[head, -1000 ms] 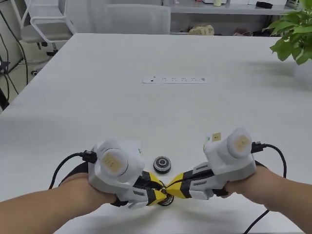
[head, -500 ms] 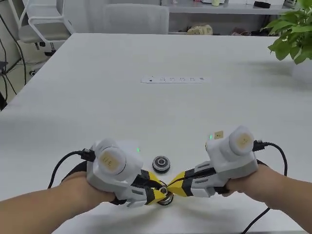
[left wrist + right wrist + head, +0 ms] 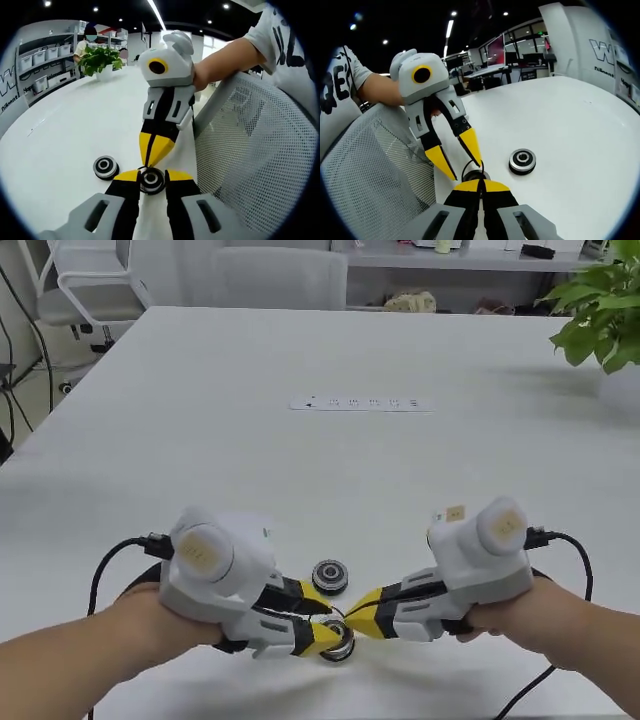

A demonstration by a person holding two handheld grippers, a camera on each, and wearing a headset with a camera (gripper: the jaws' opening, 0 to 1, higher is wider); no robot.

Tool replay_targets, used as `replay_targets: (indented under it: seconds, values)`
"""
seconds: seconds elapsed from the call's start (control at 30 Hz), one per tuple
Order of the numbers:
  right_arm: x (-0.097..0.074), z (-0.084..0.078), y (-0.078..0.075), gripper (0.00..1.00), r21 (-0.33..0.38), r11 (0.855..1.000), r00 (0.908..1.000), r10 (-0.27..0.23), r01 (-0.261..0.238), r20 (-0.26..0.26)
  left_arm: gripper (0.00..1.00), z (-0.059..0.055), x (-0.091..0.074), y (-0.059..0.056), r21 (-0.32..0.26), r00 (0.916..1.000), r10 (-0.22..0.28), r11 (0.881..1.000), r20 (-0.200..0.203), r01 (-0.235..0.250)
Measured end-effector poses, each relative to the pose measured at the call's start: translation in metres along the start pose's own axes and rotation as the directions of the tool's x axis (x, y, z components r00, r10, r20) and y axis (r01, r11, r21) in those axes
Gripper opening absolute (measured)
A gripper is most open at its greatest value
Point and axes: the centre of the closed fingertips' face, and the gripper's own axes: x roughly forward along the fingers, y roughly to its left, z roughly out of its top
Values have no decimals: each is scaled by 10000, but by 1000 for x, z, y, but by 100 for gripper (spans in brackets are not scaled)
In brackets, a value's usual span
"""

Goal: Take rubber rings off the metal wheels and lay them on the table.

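Note:
A small metal wheel (image 3: 340, 640) near the table's front edge sits between the yellow jaws of my left gripper (image 3: 330, 630), which is shut on it. In the left gripper view the wheel (image 3: 151, 181) is clamped between my own jaws (image 3: 152, 176). My right gripper (image 3: 350, 613) meets it from the right, shut on a thin black rubber ring (image 3: 466, 168) that loops up from the wheel (image 3: 476, 176). A second wheel (image 3: 329, 576), still wearing its black ring, lies flat just behind.
A white power strip (image 3: 362, 403) lies mid-table. A potted plant (image 3: 600, 315) stands at the far right and chairs at the far edge. A grey mesh chair (image 3: 250, 150) sits behind the grippers at the table's near edge.
My left gripper has shifted left and tilted, its jaws now plainly spread around the wheel. The right gripper has drawn slightly right and the ring stands up from the wheel.

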Motion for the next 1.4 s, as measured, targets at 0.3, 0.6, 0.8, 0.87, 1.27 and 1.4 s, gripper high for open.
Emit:
replay_targets:
  seconds: [0.3, 0.6, 0.8, 0.87, 1.27, 1.4]
  values:
    - [-1, 3, -1, 0, 89, 10000, 9999, -39, 38, 122, 28, 15, -14, 7, -122, 9987, 365, 9993, 362, -360]
    - [-3, 9, -3, 0, 152, 9998, 9995, -111, 106, 311, 43, 23, -25, 14, -146, 9970, 727, 9973, 281, -723]
    - [-5, 16, -3, 0, 216, 9996, 9984, -176, 165, 544, 46, 28, -37, 19, -688, 9935, 1049, 9924, 439, -1017]
    - [-5, 18, -3, 0, 213, 9996, 9981, -184, 172, 589, 48, 29, -41, 18, -687, 9928, 1093, 9920, 492, -1058]
    - [-6, 27, -4, 0, 230, 9994, 9967, -278, 261, 760, 57, 26, -68, 14, -636, 9855, 1643, 9848, 432, -1614]
    - [-6, 30, -5, 0, 245, 9992, 9963, -321, 303, 801, 65, 26, -75, 16, -532, 9782, 2024, 9784, 466, -1999]
